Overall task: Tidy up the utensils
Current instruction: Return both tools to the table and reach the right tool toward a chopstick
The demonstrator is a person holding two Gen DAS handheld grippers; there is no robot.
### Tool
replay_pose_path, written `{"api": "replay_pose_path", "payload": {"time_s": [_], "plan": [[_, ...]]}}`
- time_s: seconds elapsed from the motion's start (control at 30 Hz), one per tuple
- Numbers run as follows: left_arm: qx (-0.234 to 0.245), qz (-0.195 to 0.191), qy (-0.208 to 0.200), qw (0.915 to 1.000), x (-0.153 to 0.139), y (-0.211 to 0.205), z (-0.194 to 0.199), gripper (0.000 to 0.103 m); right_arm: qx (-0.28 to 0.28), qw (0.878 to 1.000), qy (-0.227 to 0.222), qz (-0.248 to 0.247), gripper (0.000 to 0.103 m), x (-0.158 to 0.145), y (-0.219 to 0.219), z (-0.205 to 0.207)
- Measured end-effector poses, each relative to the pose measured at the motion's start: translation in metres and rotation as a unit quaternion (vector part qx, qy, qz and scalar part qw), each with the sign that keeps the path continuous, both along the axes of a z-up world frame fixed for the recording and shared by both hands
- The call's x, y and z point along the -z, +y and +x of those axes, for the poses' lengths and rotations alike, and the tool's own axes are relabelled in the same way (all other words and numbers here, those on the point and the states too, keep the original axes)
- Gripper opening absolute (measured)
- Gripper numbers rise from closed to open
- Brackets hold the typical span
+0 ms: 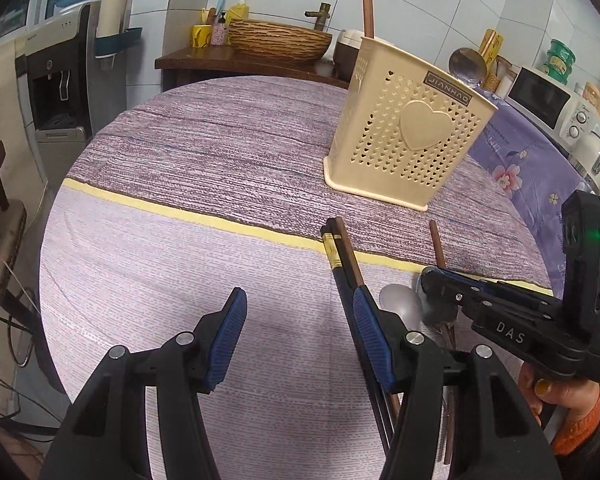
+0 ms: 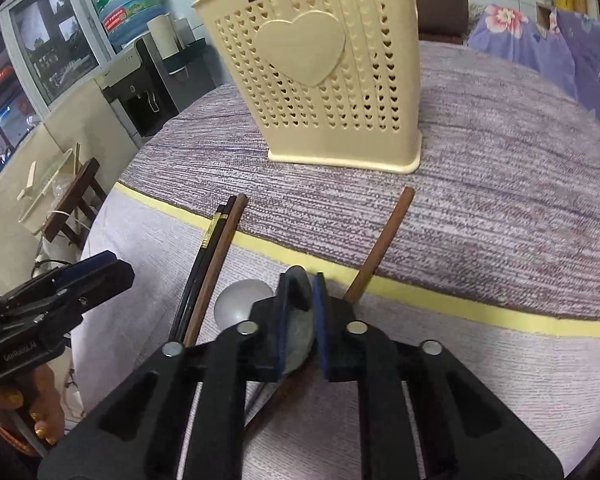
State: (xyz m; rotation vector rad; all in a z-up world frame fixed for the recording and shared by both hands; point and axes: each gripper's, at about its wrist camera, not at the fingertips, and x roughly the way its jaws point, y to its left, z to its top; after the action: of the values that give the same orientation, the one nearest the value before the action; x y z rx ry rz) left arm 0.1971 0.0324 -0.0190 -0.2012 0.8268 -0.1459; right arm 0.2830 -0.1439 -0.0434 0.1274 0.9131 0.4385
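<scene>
A cream perforated utensil holder [image 1: 408,132] with a heart on its side stands on the round table; it also shows in the right wrist view [image 2: 320,72]. A black and a brown chopstick [image 1: 342,256] lie side by side on the cloth, and a lone brown chopstick [image 2: 384,244] lies to their right. My left gripper [image 1: 298,320] is open above the cloth, its right finger beside the chopstick pair. My right gripper [image 2: 304,304] is shut on a metal spoon [image 2: 298,332]. A second spoon bowl [image 2: 242,304] lies just left of it.
The table wears a purple striped cloth with a yellow band [image 1: 180,210]. A water dispenser [image 1: 58,80] stands at the left. A wooden counter with a woven basket [image 1: 278,40] is behind the table. A microwave [image 1: 548,100] sits at the right.
</scene>
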Motion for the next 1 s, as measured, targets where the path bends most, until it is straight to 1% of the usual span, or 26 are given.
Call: {"api": "replay_pose_path", "payload": {"time_s": [0.13, 0.27, 0.4, 0.53, 0.6, 0.67, 0.77, 0.9, 1.0], "plan": [[0.006, 0.003, 0.0, 1.0, 0.0, -0.004, -0.001, 0.056, -0.007, 0.999, 0.013, 0.048, 0.003, -0.004, -0.011, -0.005], [0.013, 0.009, 0.004, 0.9999, 0.003, -0.006, -0.001, 0.056, -0.007, 0.999, -0.001, 0.045, 0.003, -0.016, -0.028, -0.015], [0.017, 0.009, 0.016, 0.9997, 0.007, -0.008, -0.002, 0.054, -0.008, 0.997, 0.014, 0.082, 0.003, -0.023, -0.057, -0.016], [0.03, 0.019, 0.021, 0.9992, 0.009, -0.016, -0.005, 0.054, -0.013, 0.999, 0.001, 0.044, 0.003, -0.031, -0.07, -0.02], [0.036, 0.025, 0.024, 0.9987, 0.01, -0.021, -0.006, 0.054, -0.013, 0.999, 0.005, 0.033, 0.003, -0.029, -0.076, -0.019], [0.039, 0.029, 0.026, 0.9985, 0.011, -0.025, -0.007, 0.054, -0.003, 1.0, 0.005, 0.009, 0.003, -0.025, -0.082, -0.018], [0.043, 0.036, 0.028, 0.998, 0.012, -0.029, -0.009, 0.054, 0.007, 1.0, 0.012, 0.015, 0.003, -0.017, -0.096, -0.018], [0.045, 0.042, 0.032, 0.9976, 0.014, -0.031, -0.009, 0.054, 0.011, 1.0, 0.008, 0.0, 0.003, -0.01, -0.102, -0.017], [0.042, 0.043, 0.036, 0.9975, 0.016, -0.031, -0.007, 0.054, 0.026, 1.0, 0.005, -0.01, 0.006, -0.009, -0.104, -0.018]]}}
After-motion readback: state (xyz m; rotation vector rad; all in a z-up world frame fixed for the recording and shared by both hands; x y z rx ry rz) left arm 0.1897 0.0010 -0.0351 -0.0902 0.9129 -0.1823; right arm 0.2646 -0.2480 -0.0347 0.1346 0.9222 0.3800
